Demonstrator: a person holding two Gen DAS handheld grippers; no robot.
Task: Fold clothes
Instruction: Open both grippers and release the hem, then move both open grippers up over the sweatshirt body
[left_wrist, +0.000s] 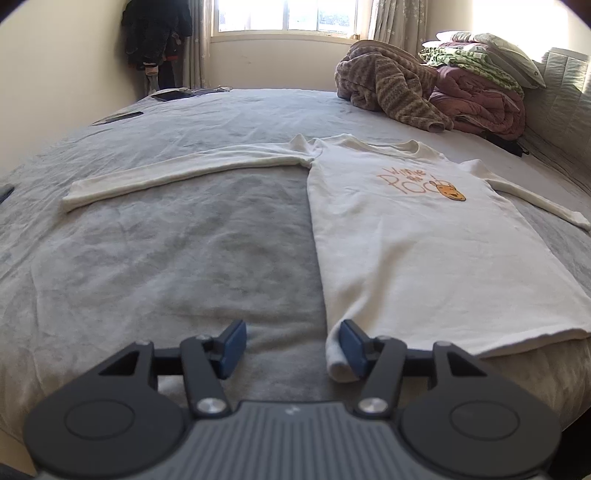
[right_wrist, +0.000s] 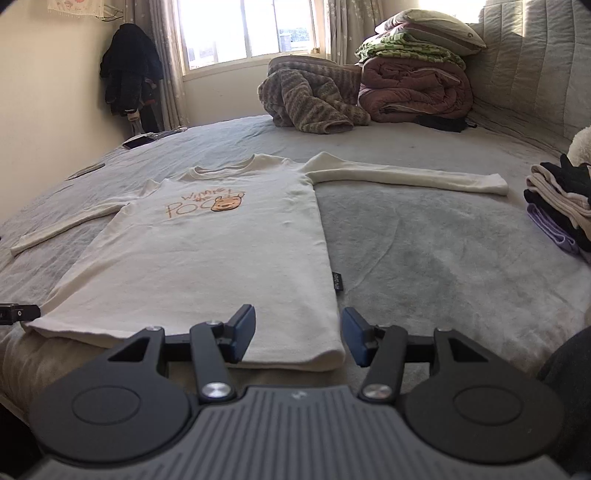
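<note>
A cream long-sleeved shirt (left_wrist: 406, 236) with an orange bear print lies face up and flat on the grey bed (left_wrist: 166, 258), both sleeves spread out sideways. My left gripper (left_wrist: 293, 347) is open at the hem's left corner. That corner rests against the inner side of the right pad (left_wrist: 352, 347), and bare bedding lies between the jaws. In the right wrist view the shirt (right_wrist: 221, 258) fills the left half. My right gripper (right_wrist: 298, 338) is open astride the hem's right corner: the left pad (right_wrist: 245, 332) is over the cloth, the right one past its edge.
A stack of folded clothes (right_wrist: 561, 206) sits at the bed's right side. A brown striped throw (right_wrist: 306, 103) and piled quilts with a pillow (right_wrist: 413, 85) lie at the far end. Dark flat devices (left_wrist: 171, 95) lie near the far left edge, under hanging dark clothes (left_wrist: 155, 33).
</note>
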